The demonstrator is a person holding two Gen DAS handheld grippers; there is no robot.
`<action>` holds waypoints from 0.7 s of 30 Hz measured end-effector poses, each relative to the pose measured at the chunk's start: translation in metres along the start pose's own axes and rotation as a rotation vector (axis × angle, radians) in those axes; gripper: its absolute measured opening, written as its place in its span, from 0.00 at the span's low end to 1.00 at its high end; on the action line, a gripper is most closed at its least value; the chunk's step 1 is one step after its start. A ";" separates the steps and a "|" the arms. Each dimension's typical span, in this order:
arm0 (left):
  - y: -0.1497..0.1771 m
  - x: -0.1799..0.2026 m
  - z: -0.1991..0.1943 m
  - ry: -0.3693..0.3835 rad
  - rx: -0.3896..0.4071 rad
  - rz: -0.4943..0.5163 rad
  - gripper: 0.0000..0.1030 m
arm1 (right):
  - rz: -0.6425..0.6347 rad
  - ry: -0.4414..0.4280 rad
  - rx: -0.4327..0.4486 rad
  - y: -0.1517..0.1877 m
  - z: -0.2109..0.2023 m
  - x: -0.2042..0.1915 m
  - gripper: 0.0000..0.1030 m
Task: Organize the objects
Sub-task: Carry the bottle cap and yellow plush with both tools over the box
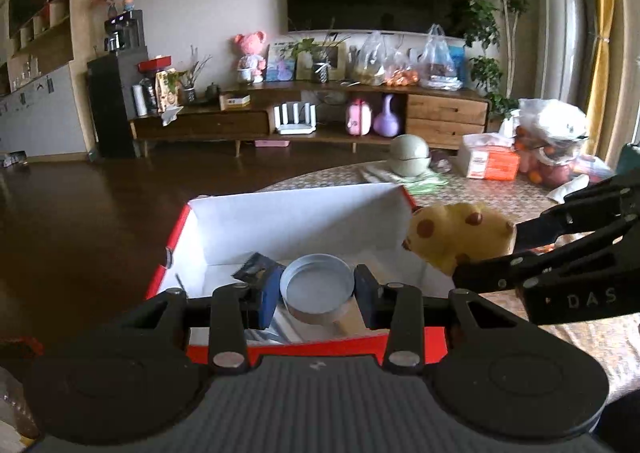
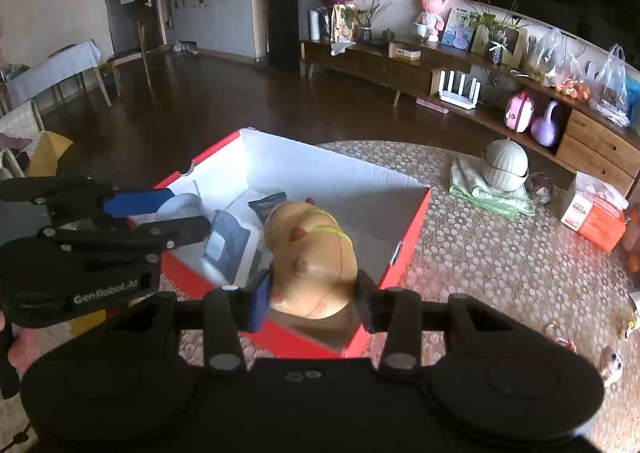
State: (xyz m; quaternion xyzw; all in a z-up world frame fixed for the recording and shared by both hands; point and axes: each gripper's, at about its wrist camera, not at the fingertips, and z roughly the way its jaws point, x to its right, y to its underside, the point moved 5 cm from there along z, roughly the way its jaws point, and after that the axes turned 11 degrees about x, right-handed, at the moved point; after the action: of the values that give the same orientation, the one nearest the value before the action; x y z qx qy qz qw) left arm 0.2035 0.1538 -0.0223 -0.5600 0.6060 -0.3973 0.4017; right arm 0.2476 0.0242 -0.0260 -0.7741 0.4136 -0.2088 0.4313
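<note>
The red box [image 1: 280,349] with white inner walls stands open on the table [image 2: 500,273], which carries a patterned cloth. Inside it lie a dark packet [image 1: 256,267] at the far wall, a dark booklet-like item [image 2: 226,249] on the floor of the box, and some pale papers that are too blurred to identify.

The left gripper [image 1: 316,293] is held over the near edge of the box. Its fingers [image 1: 267,299] are closed against either side of a round grey tin lid [image 1: 318,289], which is held tilted, open side toward the camera, above the box interior. In the right wrist view the same gripper [image 2: 160,213] reaches in from the left over the box's near-left corner, the lid [image 2: 182,205] showing pale between its fingers.

The right gripper [image 2: 314,301] holds a yellow plush toy [image 2: 316,257] with reddish-brown spots; its fingers [image 2: 258,303] press into the toy's sides. The toy hangs over the right part of the box, above its near wall. From the left wrist view the toy [image 1: 452,235] sits at the box's right rim with the right gripper [image 1: 484,253] clamped on it.

Further out on the table: a grey-green domed pot [image 2: 504,169] resting on a folded green cloth [image 2: 488,193], an orange and white tissue box [image 2: 596,213], and bags of fruit [image 1: 552,149] at the far edge.
</note>
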 end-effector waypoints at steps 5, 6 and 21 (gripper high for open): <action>0.001 -0.021 0.032 -0.022 -0.053 -0.017 0.38 | -0.025 0.003 -0.029 -0.002 0.030 -0.004 0.42; 0.001 -0.025 0.040 -0.024 -0.069 -0.026 0.38 | -0.024 0.000 -0.037 -0.002 0.035 -0.004 0.42; 0.013 -0.051 0.127 -0.033 -0.243 -0.104 0.38 | -0.019 -0.049 -0.165 0.017 0.092 -0.015 0.42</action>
State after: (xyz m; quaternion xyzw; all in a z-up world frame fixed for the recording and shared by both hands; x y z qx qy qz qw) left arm 0.3196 0.2013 -0.0778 -0.6416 0.6131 -0.3319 0.3200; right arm 0.2940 0.0768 -0.0891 -0.8159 0.4115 -0.1590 0.3739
